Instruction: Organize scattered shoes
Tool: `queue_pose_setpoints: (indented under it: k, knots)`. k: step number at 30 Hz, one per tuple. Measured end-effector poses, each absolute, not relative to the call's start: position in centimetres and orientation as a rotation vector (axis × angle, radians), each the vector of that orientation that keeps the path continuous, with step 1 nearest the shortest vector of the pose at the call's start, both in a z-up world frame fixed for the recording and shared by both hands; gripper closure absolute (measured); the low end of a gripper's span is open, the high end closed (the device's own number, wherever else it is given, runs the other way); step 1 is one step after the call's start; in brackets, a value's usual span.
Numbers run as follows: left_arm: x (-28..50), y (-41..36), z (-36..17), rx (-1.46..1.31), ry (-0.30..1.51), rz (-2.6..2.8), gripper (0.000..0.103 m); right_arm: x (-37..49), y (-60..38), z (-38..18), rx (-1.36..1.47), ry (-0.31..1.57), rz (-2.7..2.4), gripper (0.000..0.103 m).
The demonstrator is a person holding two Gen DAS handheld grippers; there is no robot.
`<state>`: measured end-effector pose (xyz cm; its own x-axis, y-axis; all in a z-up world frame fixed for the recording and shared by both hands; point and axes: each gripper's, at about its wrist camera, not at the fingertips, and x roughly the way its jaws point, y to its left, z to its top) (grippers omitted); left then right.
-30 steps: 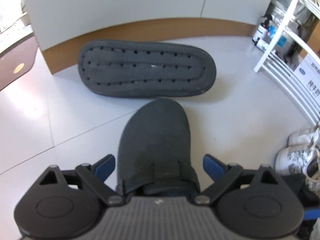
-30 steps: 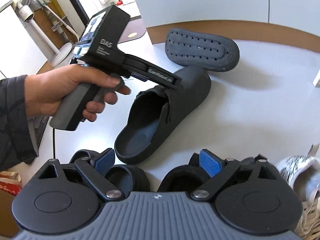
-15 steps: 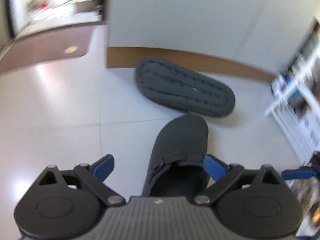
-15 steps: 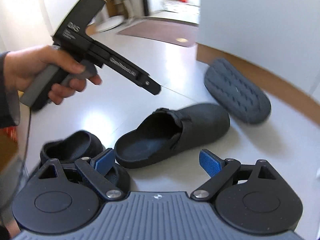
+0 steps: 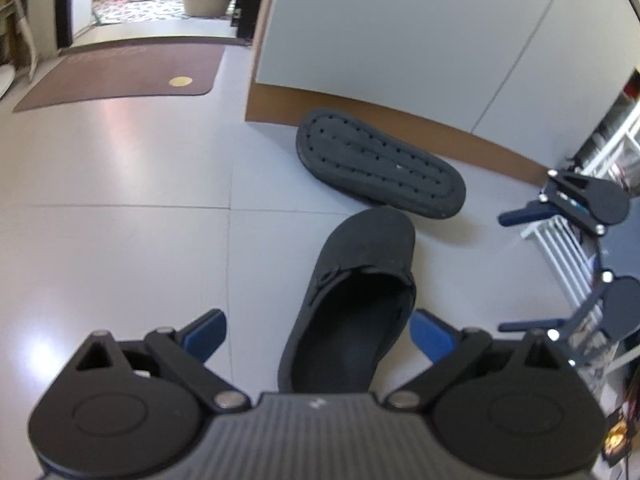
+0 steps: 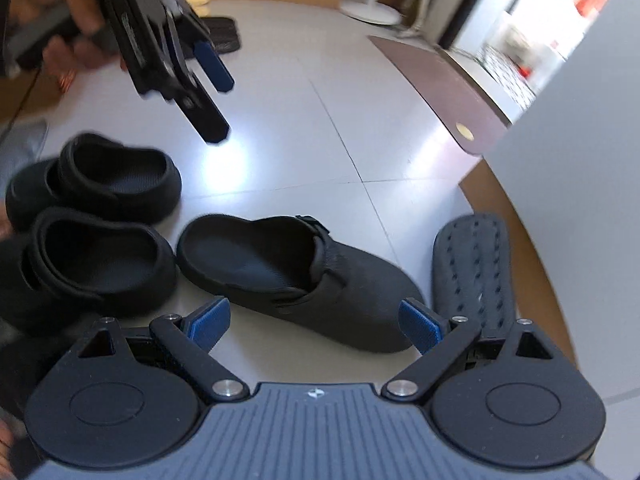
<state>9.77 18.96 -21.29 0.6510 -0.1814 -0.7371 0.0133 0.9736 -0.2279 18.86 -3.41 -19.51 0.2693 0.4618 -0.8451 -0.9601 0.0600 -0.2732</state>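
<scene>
A dark grey clog (image 5: 368,248) lies upright on the white floor, toe toward an upturned grey slipper (image 5: 380,164) whose dotted sole faces up. My left gripper (image 5: 319,332) hovers open behind the clog's heel, nothing between its fingers. In the right wrist view the same clog (image 6: 344,288) lies side-on just past my right gripper (image 6: 315,321), which is open and empty. The slipper (image 6: 476,264) is to its right. A pair of black clogs (image 6: 104,220) sits to the left. A hand (image 6: 52,20) holds the left gripper (image 6: 220,100) above them.
A white cabinet with a brown base (image 5: 400,40) stands behind the slipper. A brown mat (image 5: 120,72) lies at the far left by a doorway. A white rack (image 5: 568,240) stands at the right, with the right gripper (image 5: 516,271) in front of it.
My left gripper has drawn back and up from around the grey clog, still open. My right gripper has swung round to the clog's side. The shoes have stayed in place.
</scene>
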Motion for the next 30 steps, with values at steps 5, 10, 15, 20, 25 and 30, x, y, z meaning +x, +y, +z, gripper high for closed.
queue_pose_setpoints:
  k: [5,10,15,20,25,30]
  knots:
    - [9.7,19.7,-22.4,-0.245,0.843,-0.073,0.003,19.6,-2.2,-21.7,-1.143,0.625,1.267,0.009]
    - [9.7,20.8,-23.9,-0.271,0.878,-0.032,0.003,20.4,-0.8,-24.2,-1.249,0.581,1.315,0.009]
    - [9.0,23.0,-24.7,-0.306,0.894,0.003,0.003,20.1,0.6,-27.1,-1.389,0.549,1.394,0.01]
    - [8.3,25.0,-25.8,-0.331,0.925,0.044,0.003,20.2,1.7,-29.4,-1.51,0.489,1.464,0.01]
    - [8.0,25.9,-26.4,-0.335,0.944,0.06,0.003,20.4,2.6,-31.3,-1.596,0.426,1.486,0.009]
    - [8.1,26.1,-26.4,-0.351,0.941,0.061,0.003,21.2,3.1,-30.9,-1.459,0.541,1.449,0.01]
